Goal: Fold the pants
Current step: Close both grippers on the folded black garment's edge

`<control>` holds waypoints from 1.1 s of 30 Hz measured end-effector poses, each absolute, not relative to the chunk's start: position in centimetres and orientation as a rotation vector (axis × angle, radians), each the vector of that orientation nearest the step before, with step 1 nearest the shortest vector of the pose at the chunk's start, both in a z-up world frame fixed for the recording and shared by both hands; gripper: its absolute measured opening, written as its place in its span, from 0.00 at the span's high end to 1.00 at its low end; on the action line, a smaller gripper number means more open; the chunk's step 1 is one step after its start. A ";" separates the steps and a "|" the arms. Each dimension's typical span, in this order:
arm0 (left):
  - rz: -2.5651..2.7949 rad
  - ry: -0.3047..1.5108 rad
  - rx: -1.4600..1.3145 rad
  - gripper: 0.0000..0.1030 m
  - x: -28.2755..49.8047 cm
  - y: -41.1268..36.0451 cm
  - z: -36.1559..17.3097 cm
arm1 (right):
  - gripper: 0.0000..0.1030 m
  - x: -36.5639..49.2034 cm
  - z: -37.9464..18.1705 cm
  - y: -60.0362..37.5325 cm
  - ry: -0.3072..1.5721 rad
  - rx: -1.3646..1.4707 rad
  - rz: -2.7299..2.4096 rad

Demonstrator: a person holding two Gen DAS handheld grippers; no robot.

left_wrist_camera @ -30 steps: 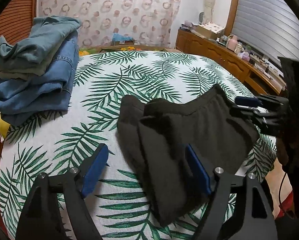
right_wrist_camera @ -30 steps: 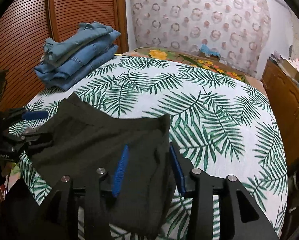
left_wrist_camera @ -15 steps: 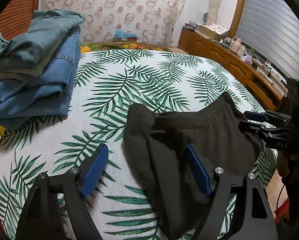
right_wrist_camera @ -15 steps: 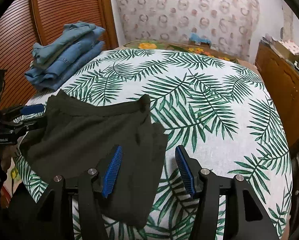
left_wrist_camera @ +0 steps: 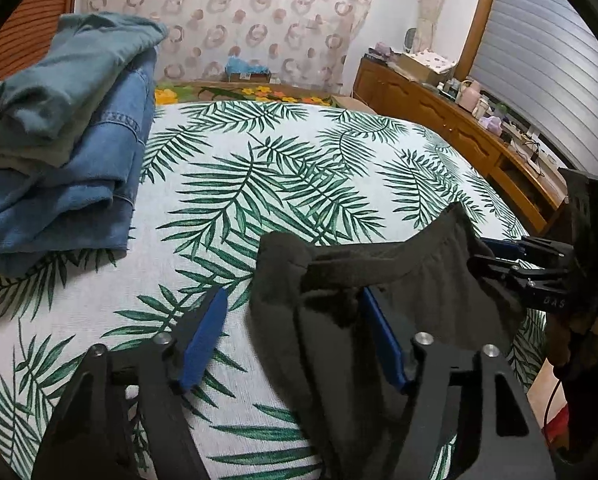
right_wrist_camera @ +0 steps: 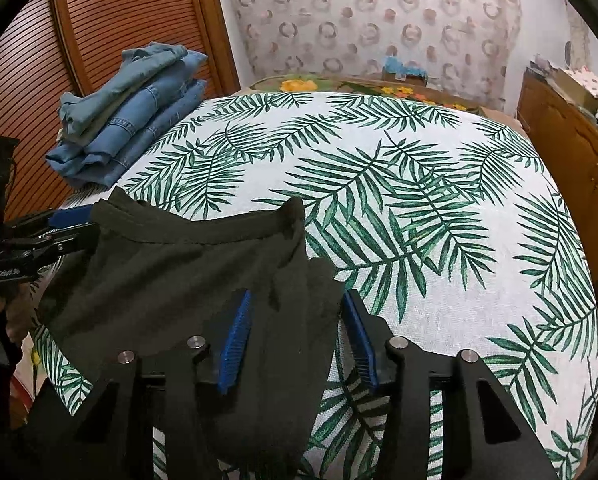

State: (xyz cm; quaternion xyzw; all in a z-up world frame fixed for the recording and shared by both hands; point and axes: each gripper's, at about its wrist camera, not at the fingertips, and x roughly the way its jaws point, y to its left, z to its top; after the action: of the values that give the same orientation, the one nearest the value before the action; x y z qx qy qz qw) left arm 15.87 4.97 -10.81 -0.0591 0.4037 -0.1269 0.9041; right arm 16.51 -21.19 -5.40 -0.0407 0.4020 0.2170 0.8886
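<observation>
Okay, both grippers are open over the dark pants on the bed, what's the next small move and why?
Probably close both grippers on the dark pants. The left gripper and right gripper are both open, each straddling a bunched edge of the cloth at opposite ends, so neither holds it yet. Once gripped, the pants could be lifted and spread flat on the leaf-print bedspread for folding.

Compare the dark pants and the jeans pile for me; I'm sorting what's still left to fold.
The dark pants lie spread out and rumpled at the bed's near edge; the jeans pile sits folded and stacked at the far corner. The pants are one blackish garment; the pile holds several blue denim pieces. Both rest on the palm-leaf cover.
</observation>
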 end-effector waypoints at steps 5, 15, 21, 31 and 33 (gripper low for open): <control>-0.271 0.851 -0.110 0.50 16.2 4.6 -11.4 | 0.77 16.4 -5.6 -21.0 0.827 -0.087 0.466; -0.320 0.828 -0.090 0.83 15.6 4.0 -10.9 | 0.91 15.7 -5.6 -20.9 0.805 -0.082 0.507; -0.319 0.711 -0.089 0.88 13.2 3.7 -8.3 | 0.92 14.1 -4.2 -21.2 0.741 -0.066 0.503; -0.342 0.575 -0.095 0.88 10.5 3.6 -3.5 | 0.92 10.6 -0.6 -22.4 0.605 -0.061 0.497; -0.346 0.559 -0.085 0.88 10.2 3.4 -2.8 | 0.92 10.0 0.1 -22.7 0.581 -0.058 0.497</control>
State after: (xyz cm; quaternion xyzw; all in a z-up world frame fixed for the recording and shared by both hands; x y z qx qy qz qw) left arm 10.21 3.39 -2.79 -0.0415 0.2745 -0.1697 0.9456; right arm 10.03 -22.73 0.12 -0.0284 0.2836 0.2425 0.9273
